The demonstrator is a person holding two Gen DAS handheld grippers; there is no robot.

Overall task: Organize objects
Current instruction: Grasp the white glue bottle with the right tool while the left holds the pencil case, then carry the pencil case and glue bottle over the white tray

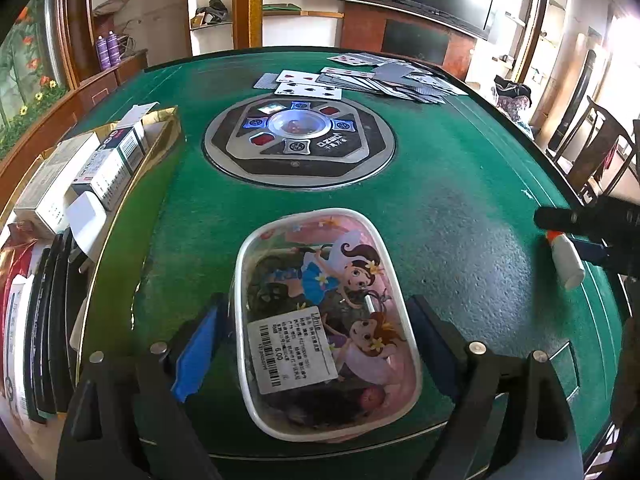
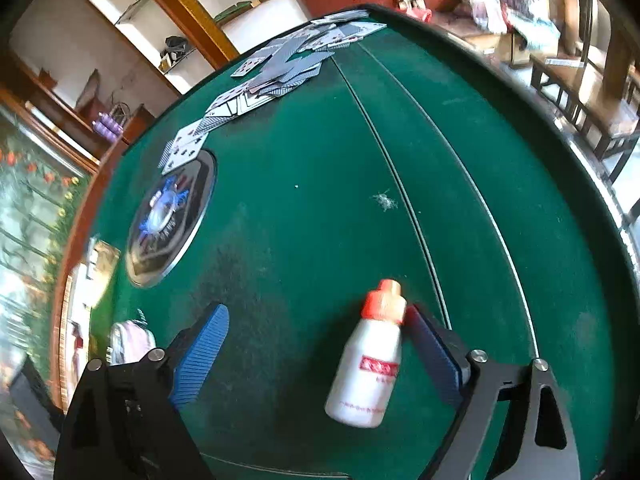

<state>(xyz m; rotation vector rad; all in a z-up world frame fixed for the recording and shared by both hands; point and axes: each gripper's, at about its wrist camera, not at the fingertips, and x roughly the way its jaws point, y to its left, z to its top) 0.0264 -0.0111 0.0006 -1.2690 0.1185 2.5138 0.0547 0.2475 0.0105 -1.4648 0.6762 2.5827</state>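
Note:
A pink cartoon-printed plastic box (image 1: 326,320) with a white rim lies on the green table (image 1: 460,184), between the fingers of my left gripper (image 1: 320,344). The jaws stand open around it, with gaps on both sides. A small white bottle with an orange cap (image 2: 368,360) lies on the felt between the fingers of my right gripper (image 2: 316,344), close against the right finger (image 2: 430,344). That gripper is open. The bottle also shows in the left wrist view (image 1: 566,260), beside the right gripper (image 1: 592,236). The pink box shows at the left in the right wrist view (image 2: 130,340).
Playing cards (image 1: 368,78) lie scattered at the far side of the table. A round control panel (image 1: 299,142) sits in the table's middle. A gold tray with several small boxes (image 1: 96,168) stands at the left edge. Chairs (image 1: 592,156) stand to the right.

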